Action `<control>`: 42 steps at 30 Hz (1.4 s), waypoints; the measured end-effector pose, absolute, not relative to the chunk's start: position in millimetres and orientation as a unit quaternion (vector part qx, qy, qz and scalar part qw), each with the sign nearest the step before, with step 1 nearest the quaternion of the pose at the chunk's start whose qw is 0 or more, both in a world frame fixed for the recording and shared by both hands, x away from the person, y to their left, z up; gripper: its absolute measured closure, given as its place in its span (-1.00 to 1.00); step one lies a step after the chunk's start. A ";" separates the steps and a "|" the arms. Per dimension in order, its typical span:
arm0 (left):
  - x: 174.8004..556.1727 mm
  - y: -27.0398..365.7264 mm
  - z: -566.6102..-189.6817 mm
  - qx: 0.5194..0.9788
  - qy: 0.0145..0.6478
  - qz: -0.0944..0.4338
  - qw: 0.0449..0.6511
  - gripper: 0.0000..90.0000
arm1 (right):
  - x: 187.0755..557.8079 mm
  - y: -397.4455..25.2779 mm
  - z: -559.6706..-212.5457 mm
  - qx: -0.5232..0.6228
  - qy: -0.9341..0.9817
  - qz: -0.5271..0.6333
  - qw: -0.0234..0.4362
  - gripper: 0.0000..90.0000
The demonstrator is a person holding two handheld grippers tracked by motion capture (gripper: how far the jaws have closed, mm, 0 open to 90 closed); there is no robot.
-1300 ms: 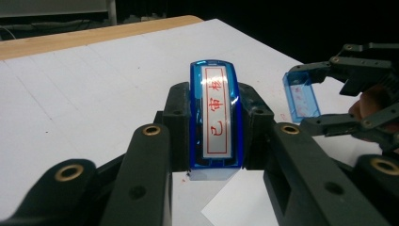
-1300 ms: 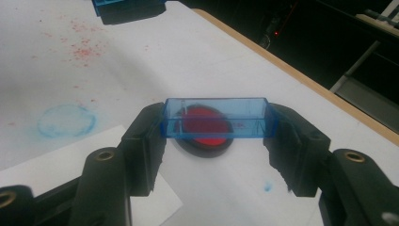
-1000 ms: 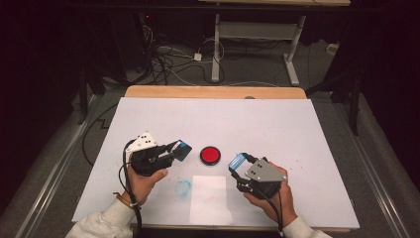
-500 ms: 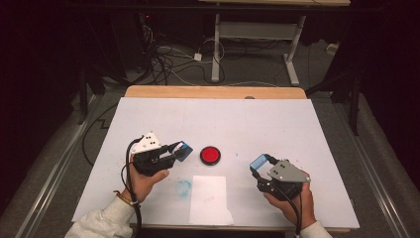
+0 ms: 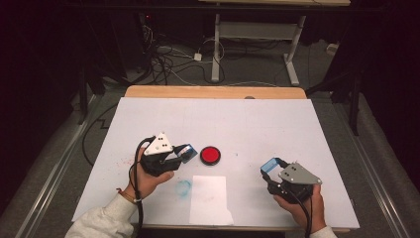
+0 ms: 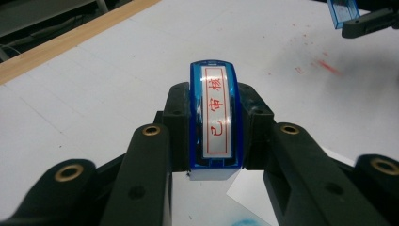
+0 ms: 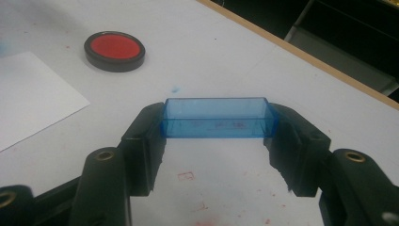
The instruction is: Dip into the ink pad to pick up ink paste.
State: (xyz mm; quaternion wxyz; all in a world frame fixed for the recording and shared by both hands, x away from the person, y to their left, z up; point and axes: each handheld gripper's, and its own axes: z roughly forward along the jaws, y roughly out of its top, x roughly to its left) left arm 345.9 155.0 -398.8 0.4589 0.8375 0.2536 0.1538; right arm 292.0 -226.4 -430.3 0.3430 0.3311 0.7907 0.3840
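Left gripper (image 6: 214, 141) jaws clamped on blue stamp (image 6: 216, 117), right gripper (image 7: 216, 141) jaws gripping clear blue cap (image 7: 217, 117), red ink pad (image 7: 114, 51) beyond them

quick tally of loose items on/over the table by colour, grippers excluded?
Blue: 2, the stamp clamped in the left gripper and the clear cap clamped in the right gripper
Red: 1, the ink pad
White: 1, the paper sheet
Total: 4

Ink pad (image 5: 210, 155) on table (image 5: 257, 124) behind paper sheet (image 5: 210, 198), between both claws, nearer left.
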 end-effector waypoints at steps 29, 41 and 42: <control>402.1 98.1 -404.9 0.877 0.231 0.108 0.408 0.52 | 292.9 -224.6 -435.9 0.333 0.799 0.376 0.330 -0.10; 415.0 84.3 -427.9 0.887 0.248 0.100 0.376 0.52 | 293.2 -222.6 -438.3 0.328 0.805 0.370 0.328 -0.10; 415.4 83.6 -429.9 0.888 0.249 0.104 0.371 0.52 | 293.2 -222.6 -438.5 0.328 0.805 0.369 0.329 -0.10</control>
